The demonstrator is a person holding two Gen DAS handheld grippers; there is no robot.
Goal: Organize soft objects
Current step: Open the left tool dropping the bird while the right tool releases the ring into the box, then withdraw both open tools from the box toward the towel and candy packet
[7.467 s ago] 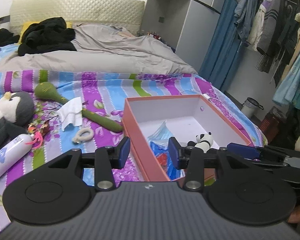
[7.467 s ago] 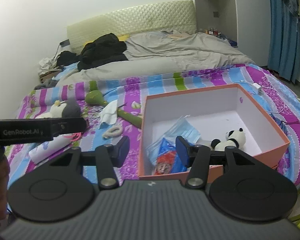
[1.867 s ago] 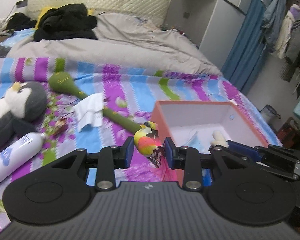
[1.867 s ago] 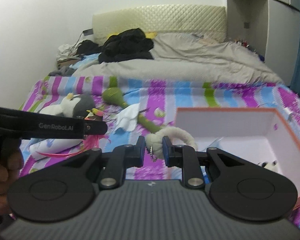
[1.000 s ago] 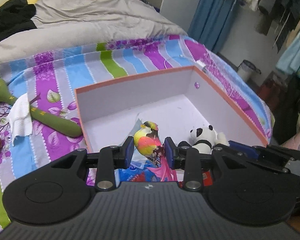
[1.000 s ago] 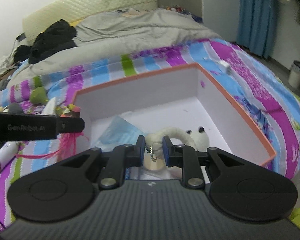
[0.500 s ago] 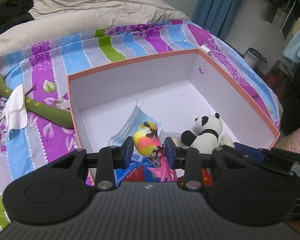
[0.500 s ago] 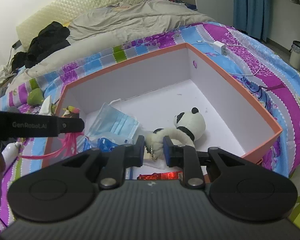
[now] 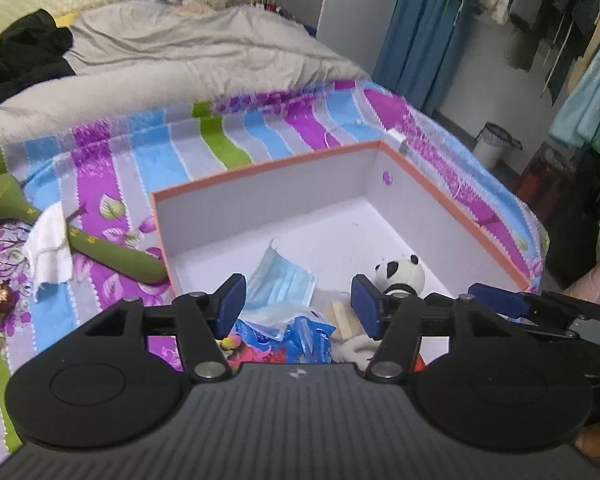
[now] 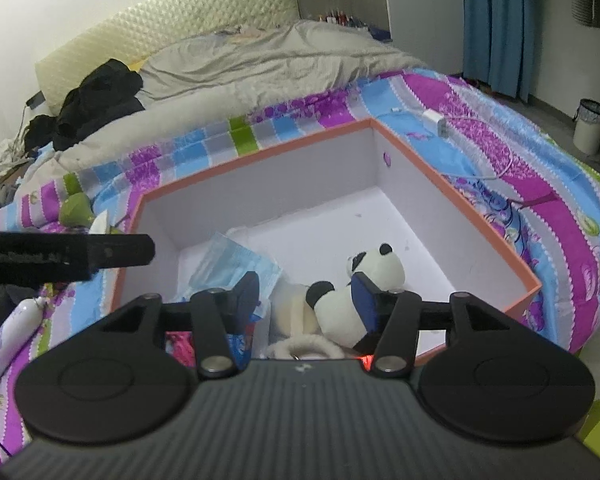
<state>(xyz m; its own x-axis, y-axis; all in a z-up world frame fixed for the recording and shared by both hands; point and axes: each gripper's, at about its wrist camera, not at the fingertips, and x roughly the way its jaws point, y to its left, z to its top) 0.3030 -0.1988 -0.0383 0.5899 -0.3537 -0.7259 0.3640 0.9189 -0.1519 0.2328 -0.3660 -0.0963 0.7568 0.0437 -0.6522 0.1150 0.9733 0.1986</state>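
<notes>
Left wrist view, left gripper point(image 9: 298, 306) spread wide, empty, right gripper point(image 10: 306, 298) likewise, over box point(image 9: 452, 196)

Both wrist cameras look down along their fingers, from close above the near rim, into the orange box point(image 9: 268, 168) point(image 10: 256, 152) on the bed; both share the toy panda point(image 9: 400, 270) point(image 10: 364, 280).
</notes>
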